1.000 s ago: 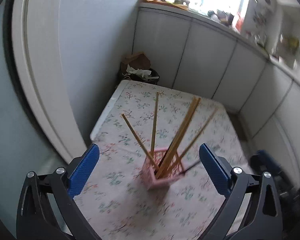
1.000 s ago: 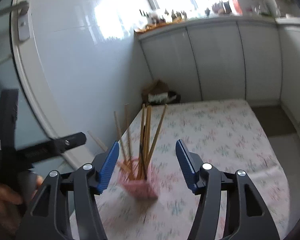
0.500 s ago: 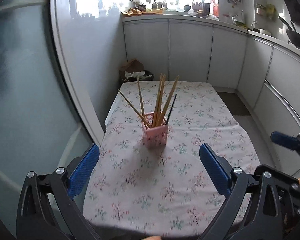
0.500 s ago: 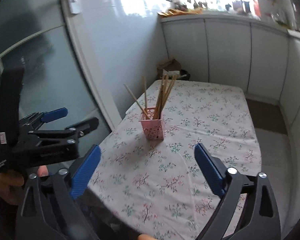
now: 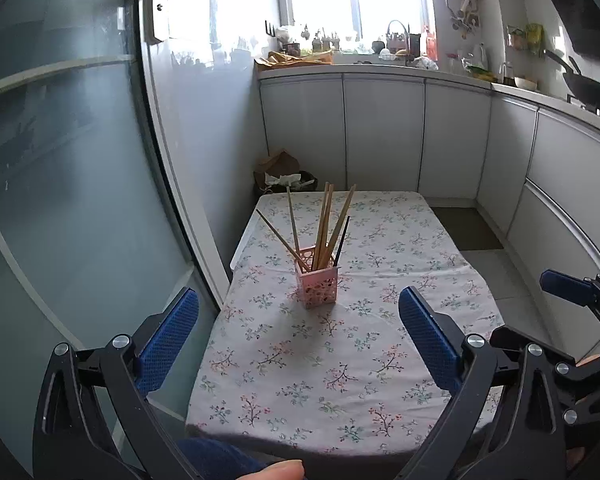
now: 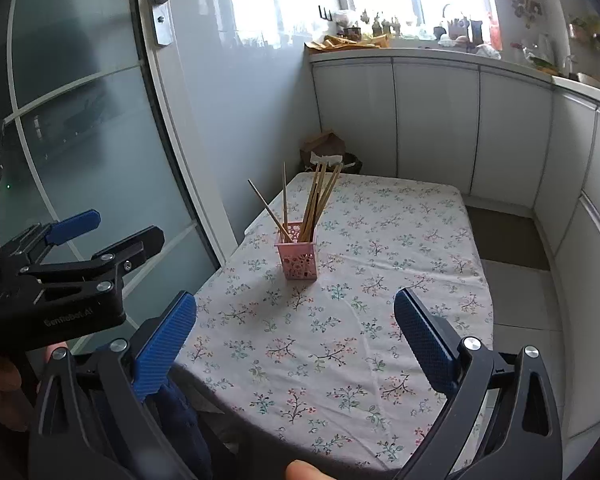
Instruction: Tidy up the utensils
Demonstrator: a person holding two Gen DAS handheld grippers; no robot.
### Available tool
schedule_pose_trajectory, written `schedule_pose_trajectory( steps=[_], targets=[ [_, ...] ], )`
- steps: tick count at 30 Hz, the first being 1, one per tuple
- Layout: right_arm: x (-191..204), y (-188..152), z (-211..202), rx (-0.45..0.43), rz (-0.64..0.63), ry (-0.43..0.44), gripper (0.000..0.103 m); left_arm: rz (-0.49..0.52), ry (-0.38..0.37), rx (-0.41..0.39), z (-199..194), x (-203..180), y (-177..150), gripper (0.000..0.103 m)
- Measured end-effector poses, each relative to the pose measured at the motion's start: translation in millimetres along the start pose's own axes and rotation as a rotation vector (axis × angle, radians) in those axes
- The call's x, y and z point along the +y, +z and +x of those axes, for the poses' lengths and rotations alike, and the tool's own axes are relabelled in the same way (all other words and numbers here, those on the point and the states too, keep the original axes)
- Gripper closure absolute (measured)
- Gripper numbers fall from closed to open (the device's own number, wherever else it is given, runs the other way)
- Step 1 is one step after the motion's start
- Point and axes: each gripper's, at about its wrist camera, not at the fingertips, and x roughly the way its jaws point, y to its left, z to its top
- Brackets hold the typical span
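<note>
**Standing chopsticks in a pink holder, both tongs wide and empty**

Standing upright on the floral tablecloth [image 5: 340,364], the pink lattice holder [image 5: 317,287] sits toward the far left part of the table, well apart from both grippers. A bundle of wooden chopsticks [image 5: 324,224] rises out of it and fans apart: 1 leans far to the left, 1 stands nearly straight, several cluster in the middle leaning slightly right, and 1 dark stick [image 5: 343,236] leans at the right side of the holder.

The left gripper [image 5: 298,336] hangs over the near edge of the table with its blue pads spread wide and nothing between them. The right gripper [image 6: 296,334] likewise stands wide apart and empty; its jaws have just been opening, with nothing between them. In the left wrist view the right gripper's blue tip shows at the far right edge; in the right wrist view the left gripper appears at the left, held in a hand [image 6: 0,384].

Left of the table is a frosted glass door [image 6: 80,128] with a metal handle [image 6: 156,4]. White cabinets [image 5: 384,132] run along the far and right walls, with a cluttered counter beneath a bright window. A bin with paper [image 5: 286,178] sits on the floor just beyond the table's far left corner. A fingertip shows at the bottom edge of each view
</note>
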Motion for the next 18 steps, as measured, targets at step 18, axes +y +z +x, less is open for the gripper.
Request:
schedule_pose_trajectory(
  steps=[18],
  targets=[
    [1.8,2.9,-15.7,-0.026,0.044,-0.070,0.007,-0.003,-0.015,-0.013,-10.2,2.2,1.5,0.007]
  ],
)
